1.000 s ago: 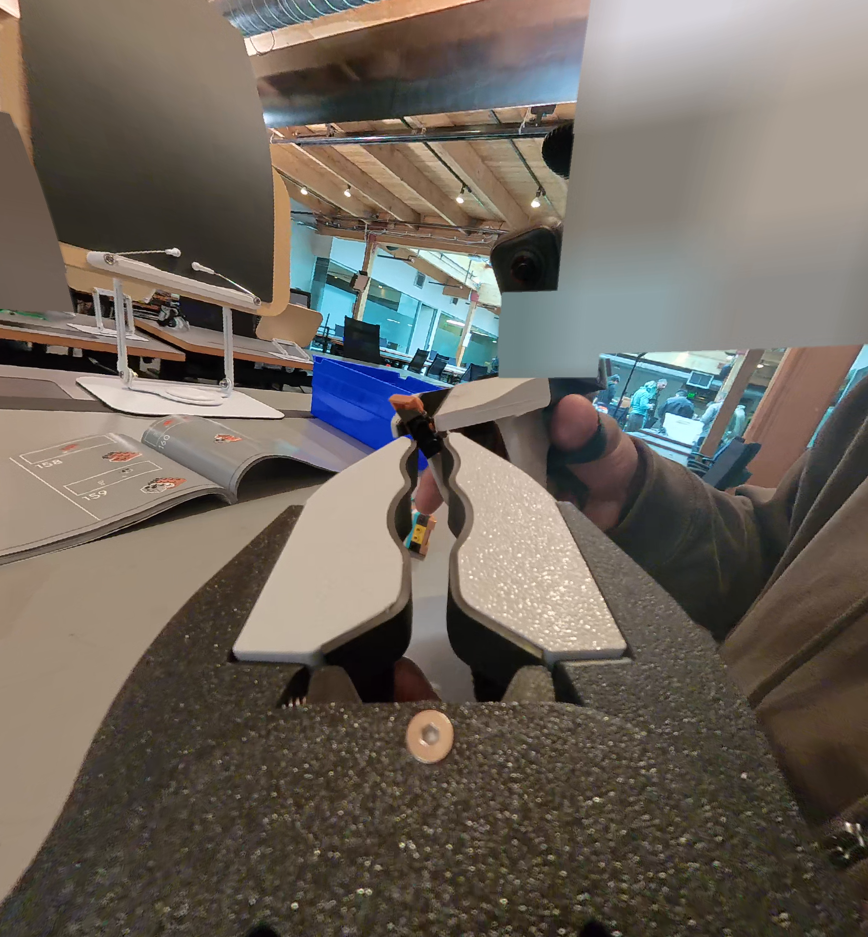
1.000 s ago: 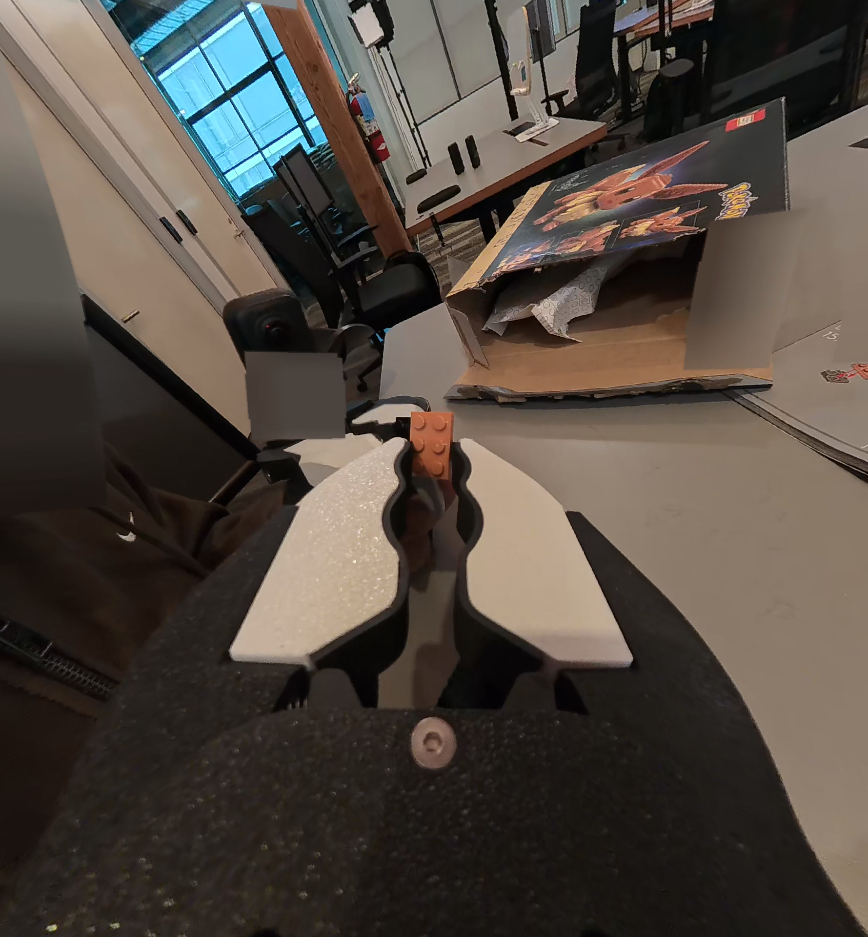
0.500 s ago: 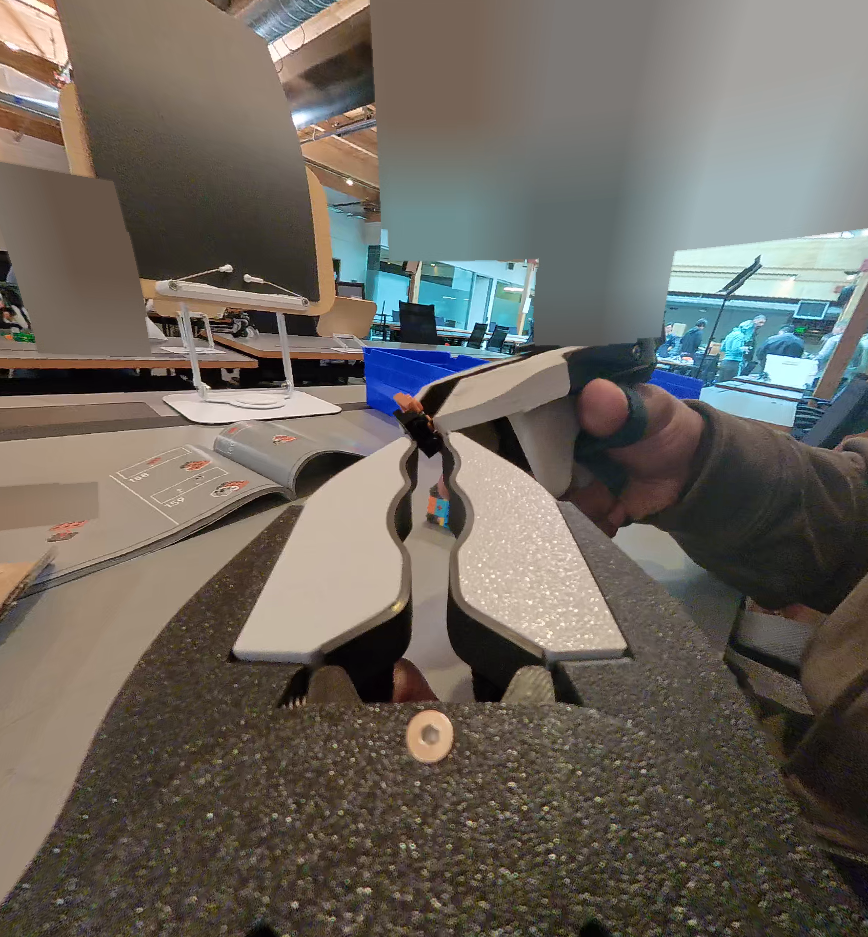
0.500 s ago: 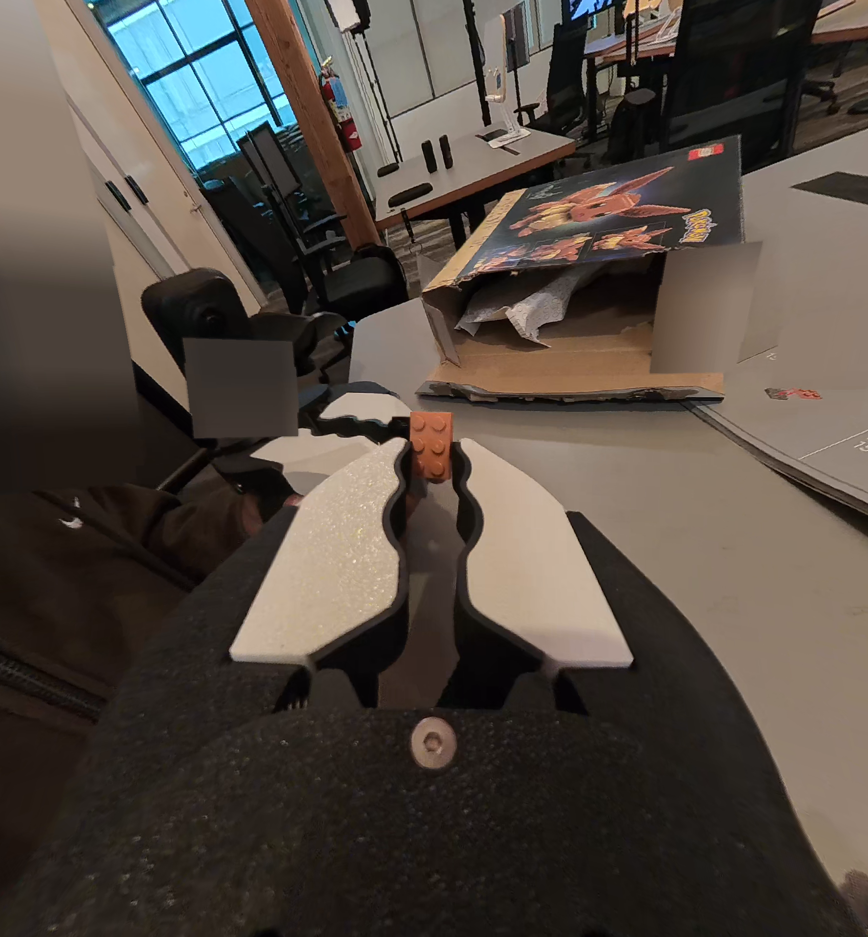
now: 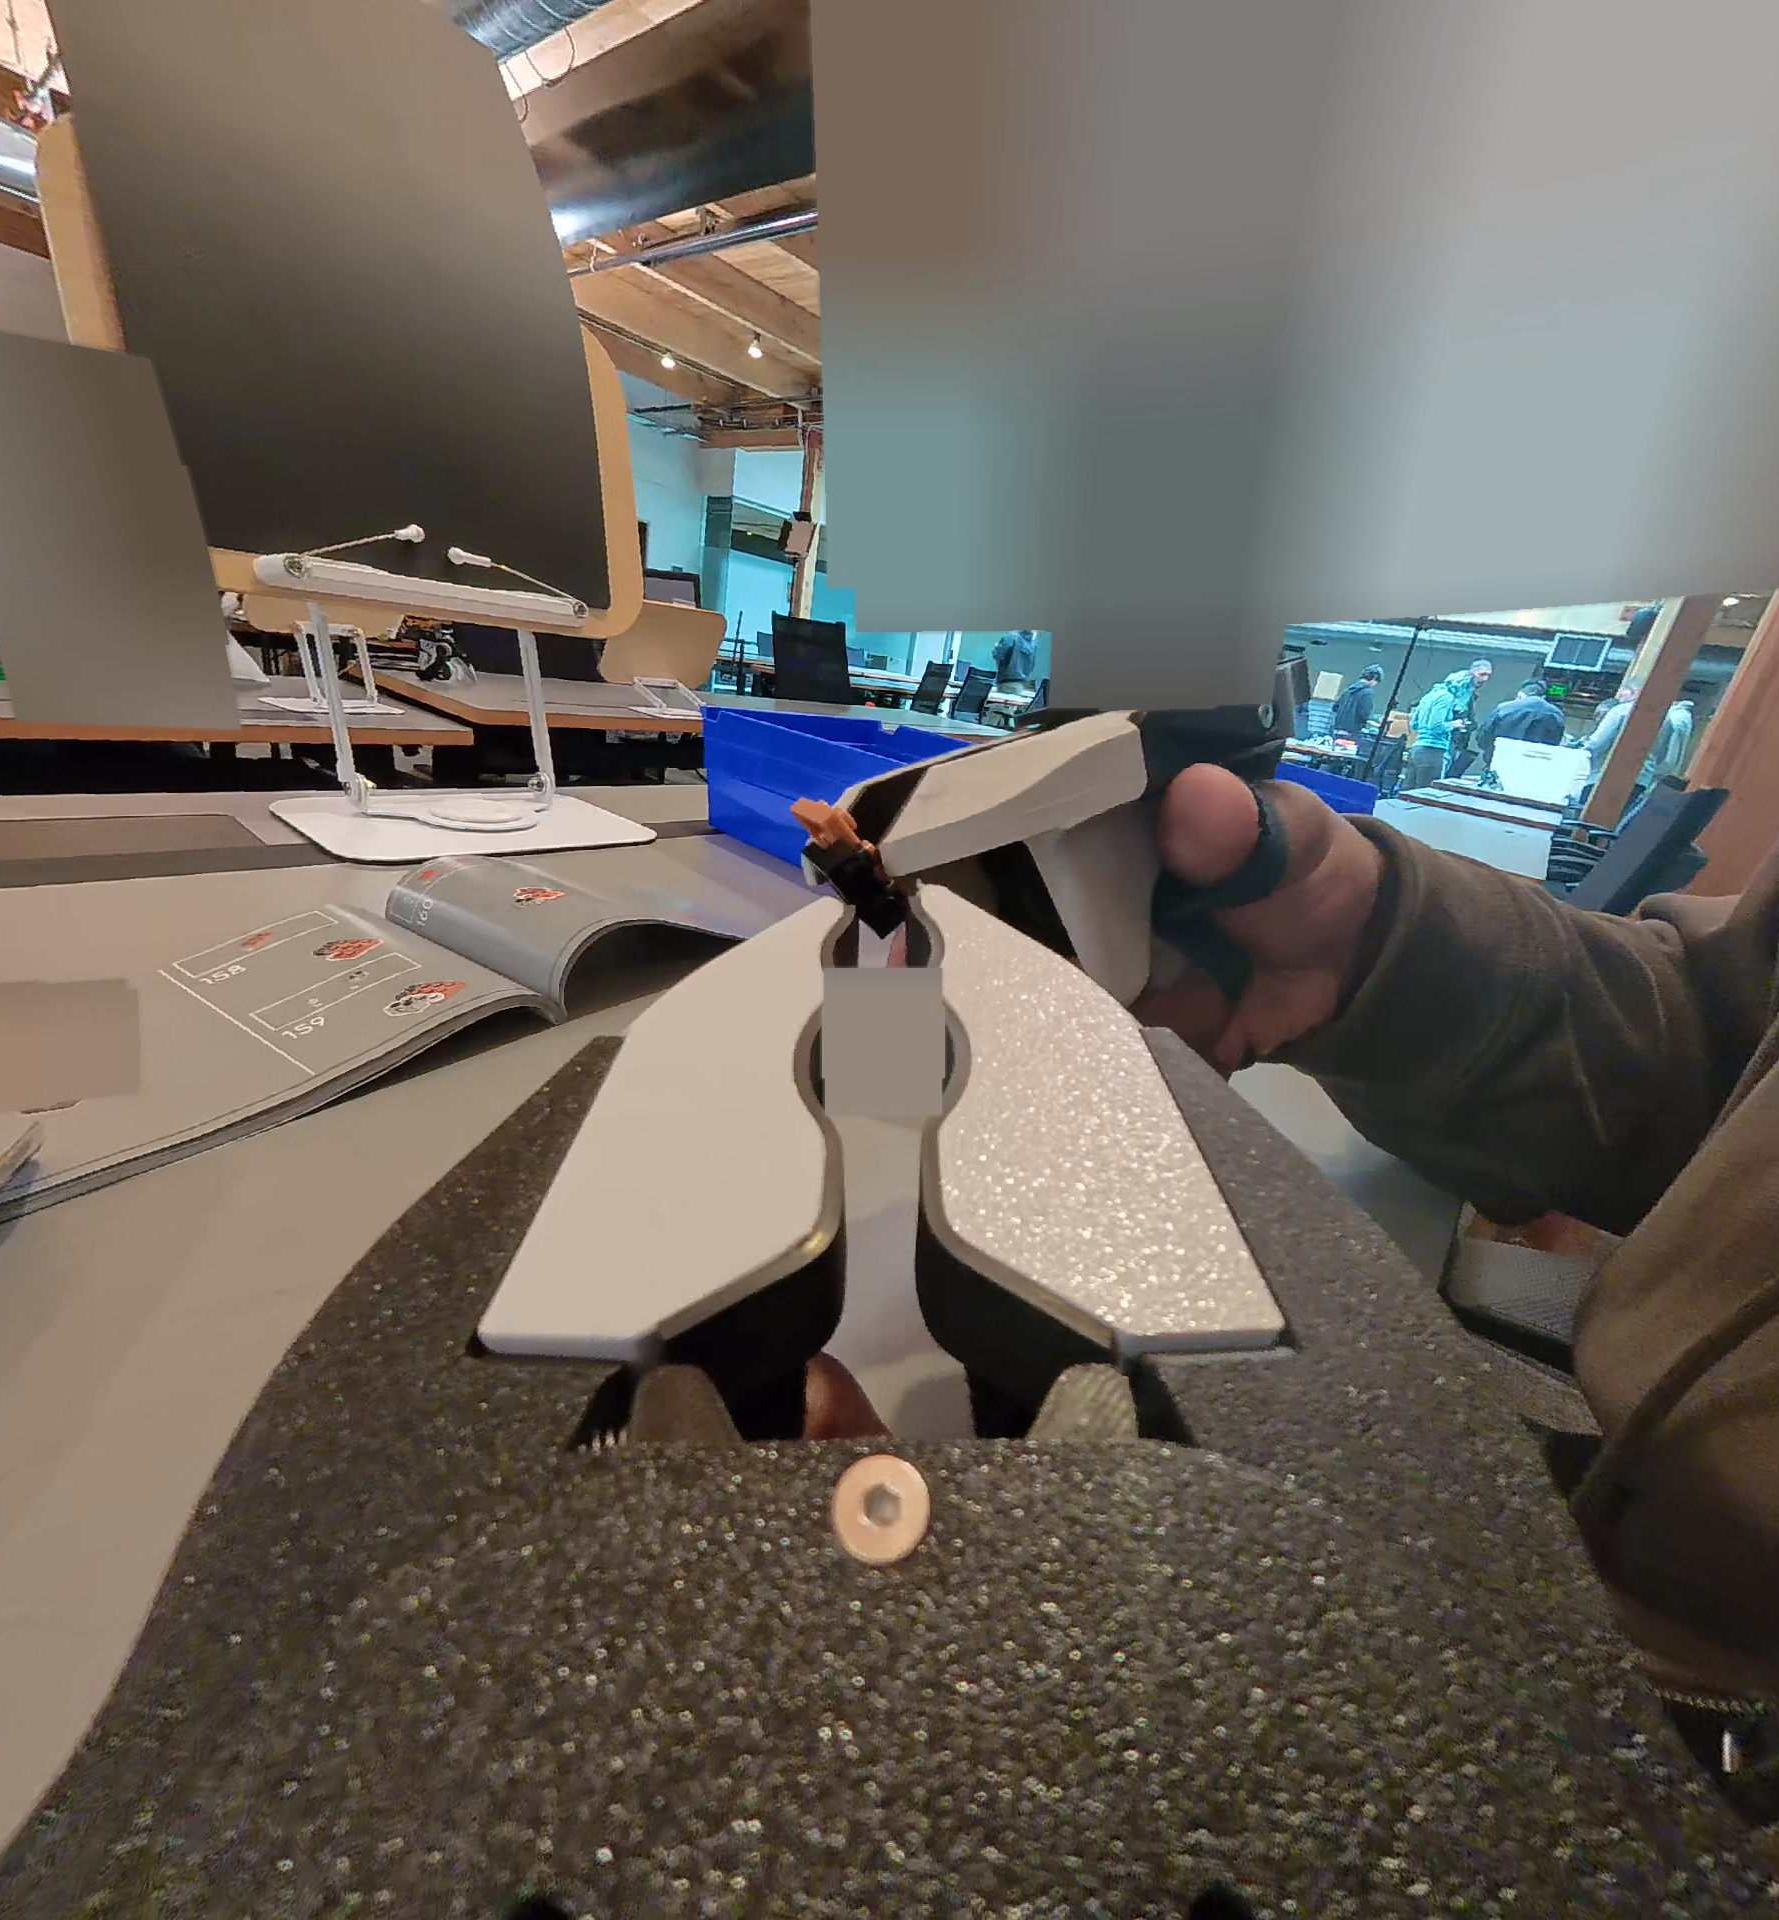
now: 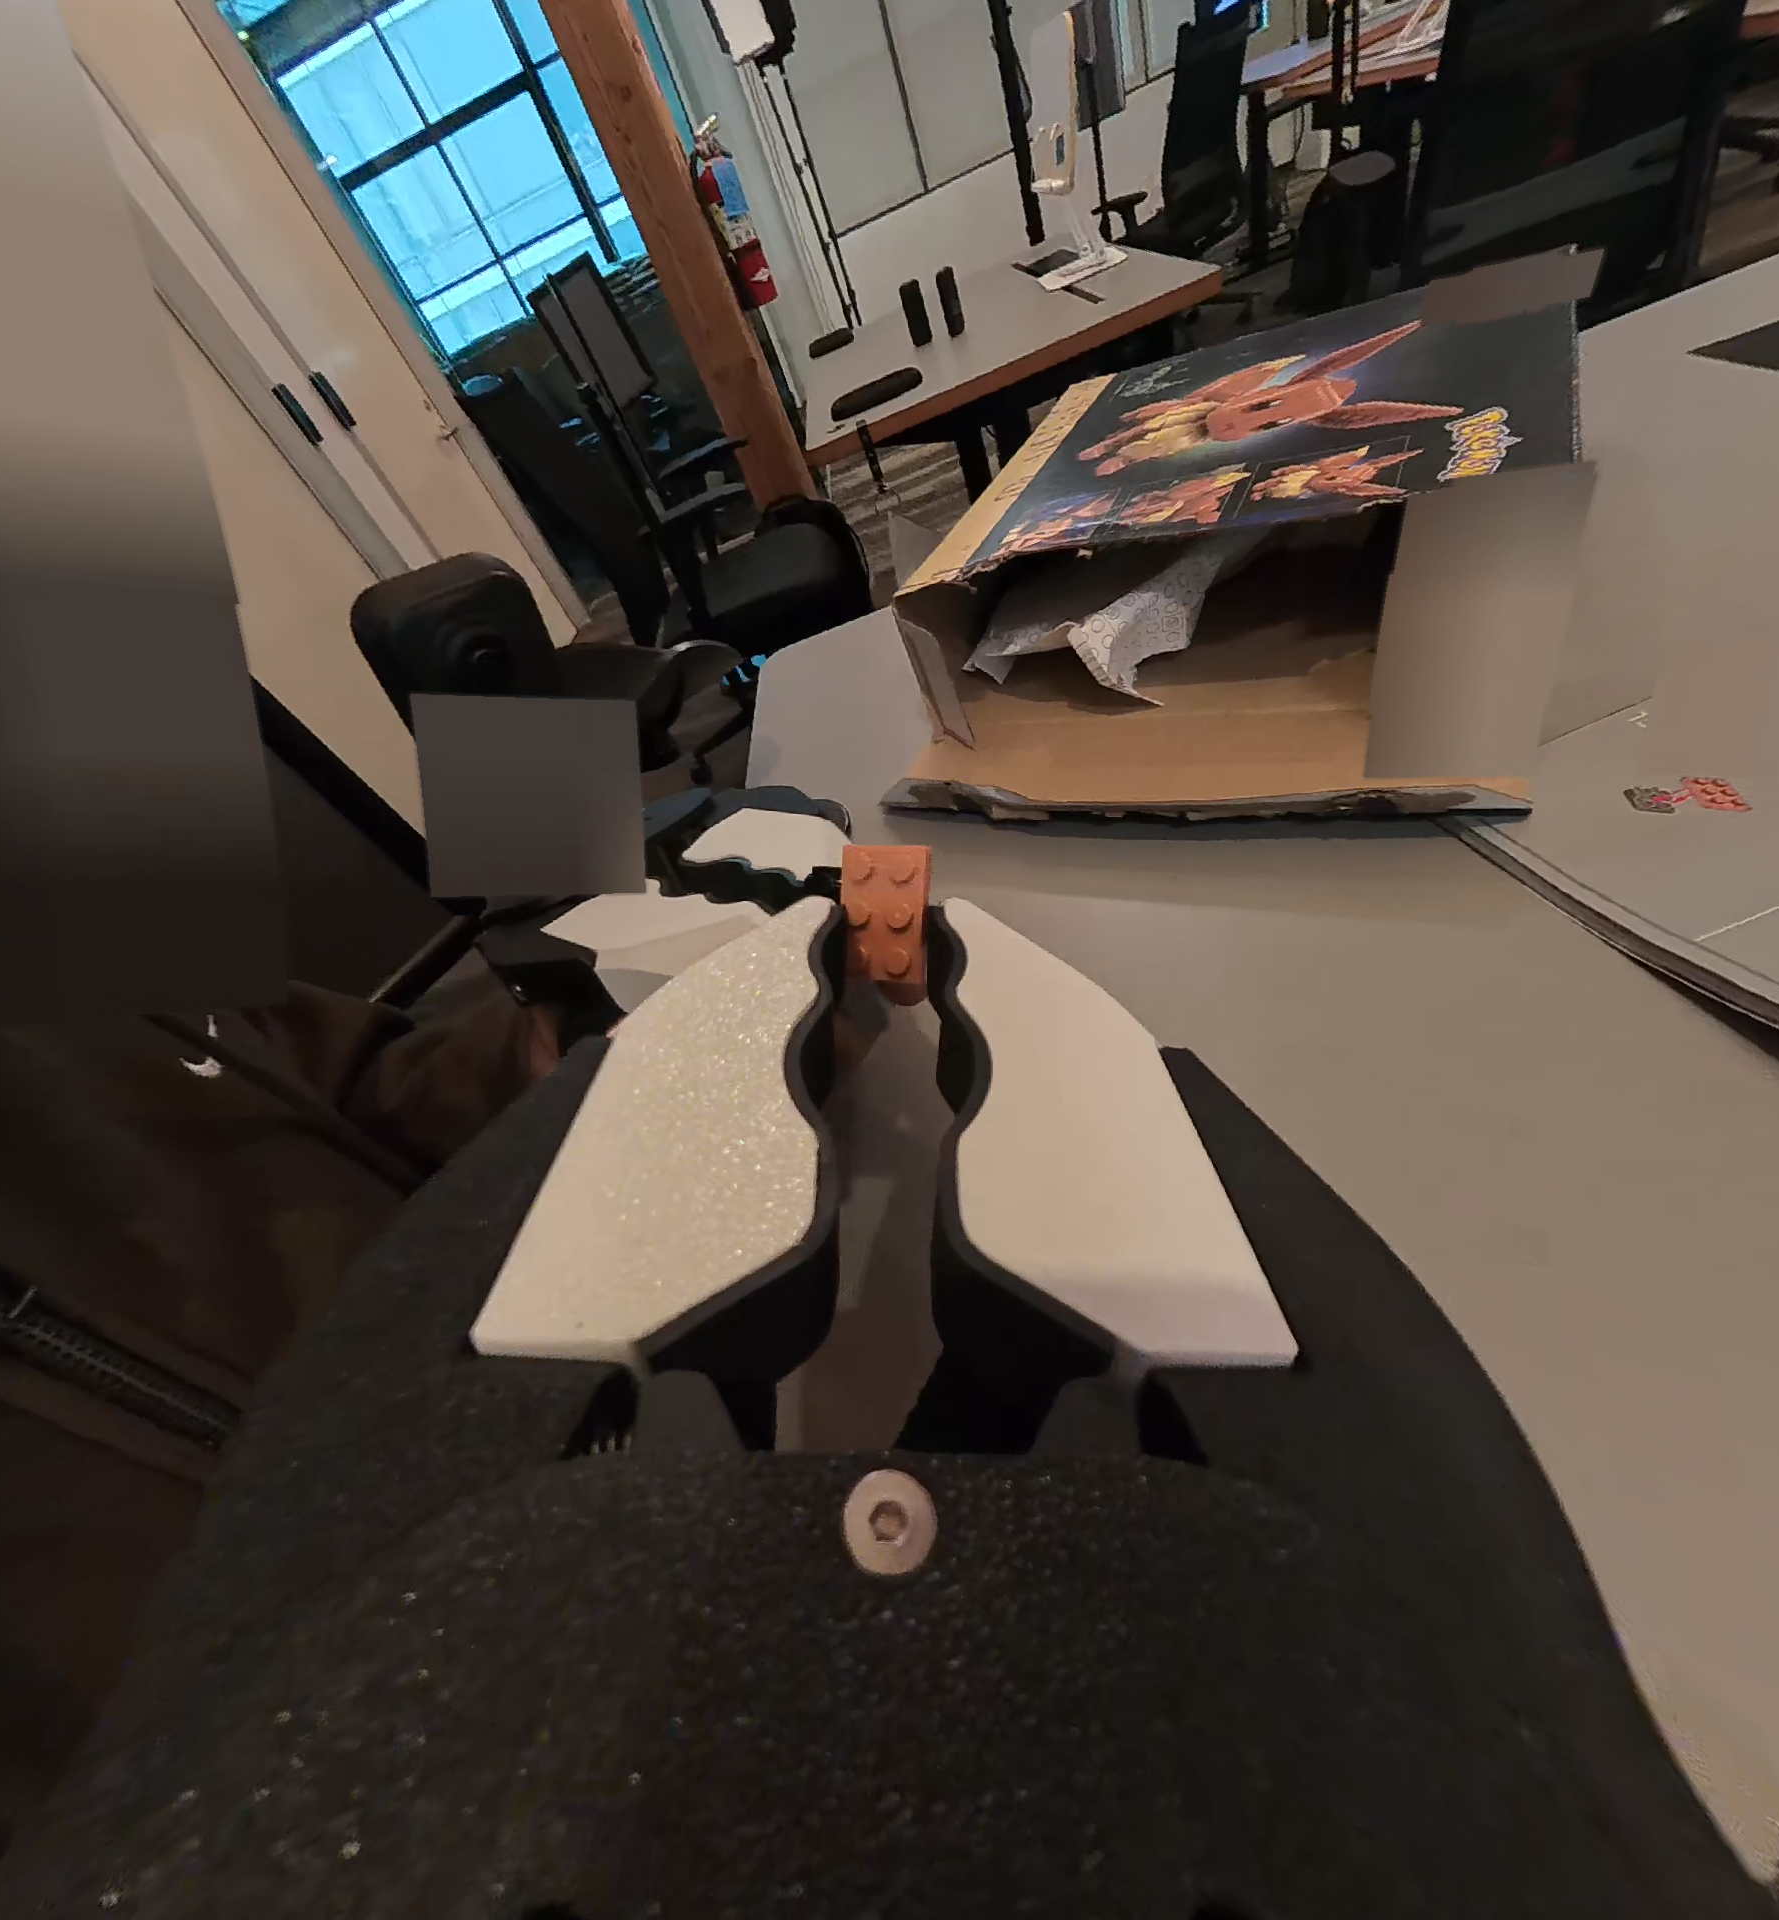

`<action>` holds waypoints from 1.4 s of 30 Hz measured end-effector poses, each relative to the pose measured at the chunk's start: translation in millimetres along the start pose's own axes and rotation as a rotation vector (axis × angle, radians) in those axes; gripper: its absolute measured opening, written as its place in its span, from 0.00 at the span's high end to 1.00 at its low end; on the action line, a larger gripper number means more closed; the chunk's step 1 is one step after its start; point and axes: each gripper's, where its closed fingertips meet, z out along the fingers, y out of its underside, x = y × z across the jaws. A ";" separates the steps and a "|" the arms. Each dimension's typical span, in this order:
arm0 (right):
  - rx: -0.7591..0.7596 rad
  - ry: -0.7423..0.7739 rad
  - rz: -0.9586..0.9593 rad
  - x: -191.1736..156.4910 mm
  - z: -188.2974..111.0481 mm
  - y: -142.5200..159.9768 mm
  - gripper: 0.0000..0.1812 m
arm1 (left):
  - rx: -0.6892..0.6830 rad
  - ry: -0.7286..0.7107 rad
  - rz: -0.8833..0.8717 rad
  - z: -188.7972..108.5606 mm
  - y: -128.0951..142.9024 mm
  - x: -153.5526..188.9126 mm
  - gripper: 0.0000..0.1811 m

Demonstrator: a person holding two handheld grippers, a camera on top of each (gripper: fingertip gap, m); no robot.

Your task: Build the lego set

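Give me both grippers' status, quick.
Left gripper: shut on a small black piece.
Right gripper: shut on an orange brick.

Orange brick (image 6: 887, 912), black piece (image 5: 861, 881), white fingers (image 6: 693, 1122) on speckled black gripper bodies, grey table (image 6: 1384, 1091), blue bin (image 5: 781, 748), dark box (image 6: 1280, 436) printed with orange figures, brown sleeve (image 5: 1487, 1060)
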 end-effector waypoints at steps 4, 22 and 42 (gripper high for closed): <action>0.000 -0.018 0.020 -1.7 -0.6 0.4 0.92 | 0.007 0.013 0.004 -0.2 -0.7 2.2 0.96; 0.051 -0.019 0.008 -6.1 -0.4 -2.9 0.92 | 0.047 0.047 -0.034 -2.1 -4.8 3.2 0.96; 0.068 -0.042 0.025 -8.3 -3.3 -0.8 0.93 | 0.041 0.079 -0.043 -2.3 -3.9 6.9 0.96</action>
